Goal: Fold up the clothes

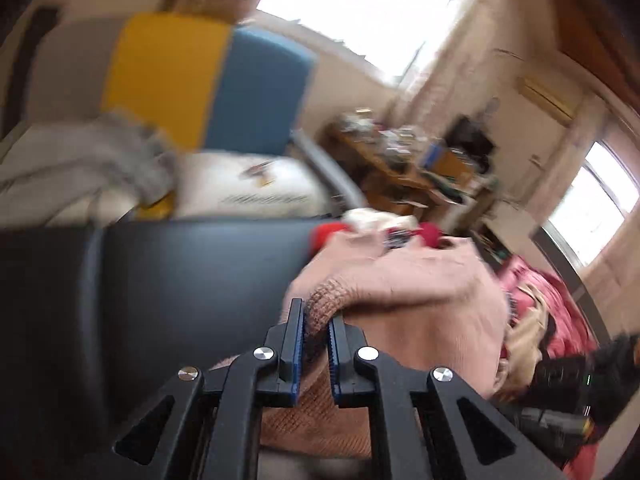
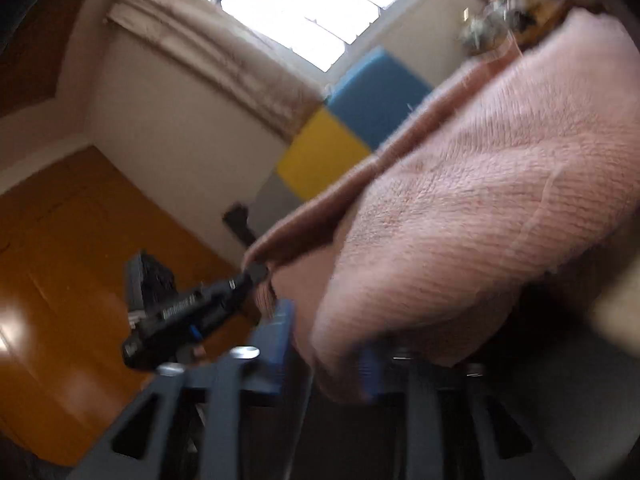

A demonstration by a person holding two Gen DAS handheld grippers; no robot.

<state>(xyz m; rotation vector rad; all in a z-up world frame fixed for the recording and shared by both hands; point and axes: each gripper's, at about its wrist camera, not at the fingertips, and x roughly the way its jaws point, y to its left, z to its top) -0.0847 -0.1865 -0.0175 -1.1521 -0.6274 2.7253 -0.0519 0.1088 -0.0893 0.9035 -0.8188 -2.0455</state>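
A pink knit sweater (image 1: 404,280) lies bunched over a black padded surface (image 1: 180,272). My left gripper (image 1: 316,314) is shut on the sweater's ribbed edge, which sticks up between the blue pads. In the blurred right wrist view, the same sweater (image 2: 480,184) hangs as a thick fold across the frame. The left gripper (image 2: 256,270) pinches its corner there. My right gripper (image 2: 326,330) has its jaws wide apart, and the lower bulge of the fold sits between and over the fingers. I see no pinch on the cloth.
Yellow and blue wall pads (image 1: 208,80) rise behind the black surface, above a white cushion (image 1: 248,188) and grey cloth (image 1: 80,160). A cluttered wooden desk (image 1: 400,160) is further back, with red and cream garments (image 1: 548,308) at right. An orange-brown wooden panel (image 2: 80,280) fills the left.
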